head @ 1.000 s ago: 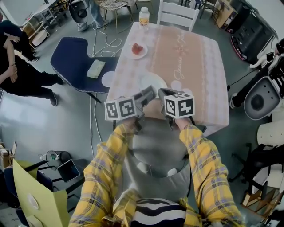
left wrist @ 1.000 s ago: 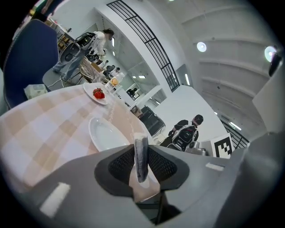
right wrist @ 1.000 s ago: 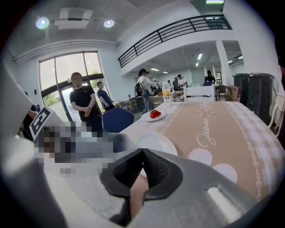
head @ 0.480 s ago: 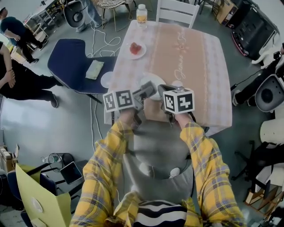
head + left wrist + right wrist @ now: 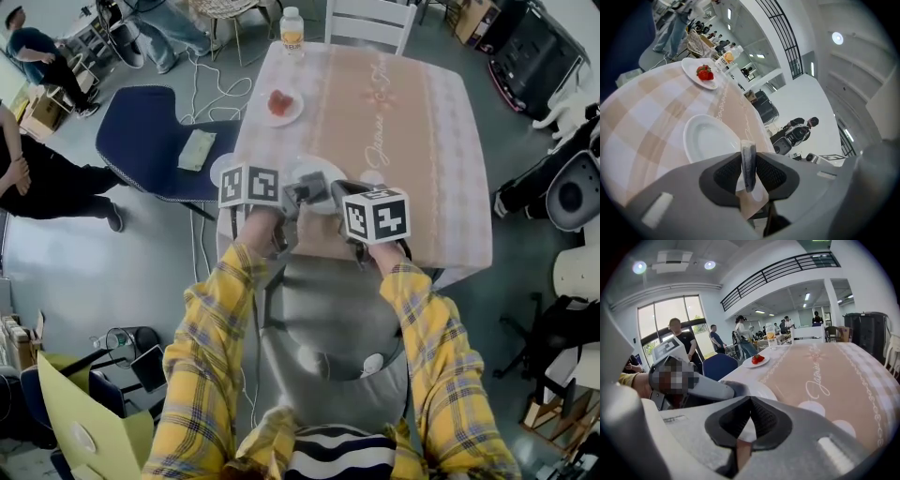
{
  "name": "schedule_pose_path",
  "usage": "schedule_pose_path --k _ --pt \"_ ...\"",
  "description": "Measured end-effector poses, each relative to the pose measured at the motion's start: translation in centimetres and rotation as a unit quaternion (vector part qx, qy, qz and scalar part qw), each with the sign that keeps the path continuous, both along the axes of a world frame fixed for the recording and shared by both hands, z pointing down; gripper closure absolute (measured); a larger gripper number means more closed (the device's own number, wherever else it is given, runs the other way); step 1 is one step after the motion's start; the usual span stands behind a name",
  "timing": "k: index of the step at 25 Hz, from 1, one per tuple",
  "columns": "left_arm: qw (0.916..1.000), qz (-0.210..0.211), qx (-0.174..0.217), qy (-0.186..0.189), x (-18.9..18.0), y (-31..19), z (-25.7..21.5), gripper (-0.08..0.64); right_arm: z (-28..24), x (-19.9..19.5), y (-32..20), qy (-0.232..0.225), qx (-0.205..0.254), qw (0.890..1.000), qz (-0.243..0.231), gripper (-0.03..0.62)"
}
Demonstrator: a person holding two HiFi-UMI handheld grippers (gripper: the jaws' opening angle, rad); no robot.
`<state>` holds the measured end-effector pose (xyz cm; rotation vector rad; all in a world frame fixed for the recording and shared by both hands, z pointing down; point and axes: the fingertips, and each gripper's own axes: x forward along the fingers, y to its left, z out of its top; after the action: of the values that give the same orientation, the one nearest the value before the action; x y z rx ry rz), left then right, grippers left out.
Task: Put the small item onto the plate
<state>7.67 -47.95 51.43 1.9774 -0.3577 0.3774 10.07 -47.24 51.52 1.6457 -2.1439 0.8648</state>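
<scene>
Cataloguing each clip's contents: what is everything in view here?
Table: one, pink checked cloth, centre.
Empty plate: one, white, near table edge.
Strawberry plate: one, white, far left part.
Bottle: one, orange label, far edge.
Blue chair: one, left of table.
White chair: one, far end.
Bystanders: several, dark clothes, far left.
Small item: one, grey, thin, clamped between jaws.
Left gripper: one, grey, shut on that item.
Right gripper: one, grey, shut, empty.

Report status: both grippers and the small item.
Left gripper shut on thin grey item, at near edge of empty plate. Right gripper shut, nothing in it. Nothing in the way.
</scene>
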Motion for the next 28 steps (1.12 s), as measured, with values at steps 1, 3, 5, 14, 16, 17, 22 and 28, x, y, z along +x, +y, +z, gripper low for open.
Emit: schedule_pose_path --k 1,3,5,14,16,17,22,28 --pt "0.9999 0.005 0.008 -0.008 0.1 -0.2 0.0 0.472 0.0 0.1 -0.1 0.0 -0.001 1.0 0.001 0.594" --pt "0.9997 0.01 0.014 -0.019 0.2 -0.6 0.2 0.468 0.2 0.1 -0.2 -0.002 -0.003 1.0 0.002 0.595" --pt "0.9997 0.02 0.001 -0.013 0.5 -0.6 0.3 0.465 0.3 0.2 -0.2 -0.002 -0.004 1.0 0.002 0.595" --pt "0.9922 0.053 0.078 -0.081 0.5 -1.4 1.2 0.406 1.0 0.1 -0.2 0.001 -0.006 1.0 -0.001 0.595" --pt "0.9877 0.061 0.104 -0.1 0.5 -1.6 1.4 0.399 1.1 0.2 -0.2 0.005 -0.009 1.0 -0.001 0.594" --pt "0.9848 0.061 0.119 -0.112 0.3 -1.7 1.4 0.384 1.2 0.2 -0.2 0.007 -0.01 1.0 -0.001 0.594" --pt "0.9603 0.049 0.217 -0.168 -0.4 -3.1 1.2 0.311 1.3 -0.2 -0.2 0.01 -0.012 1.0 -0.005 0.594" --pt "0.948 0.031 0.271 -0.165 -0.8 -3.7 0.2 0.291 1.4 -0.5 -0.1 0.016 -0.014 1.0 -0.007 0.594"
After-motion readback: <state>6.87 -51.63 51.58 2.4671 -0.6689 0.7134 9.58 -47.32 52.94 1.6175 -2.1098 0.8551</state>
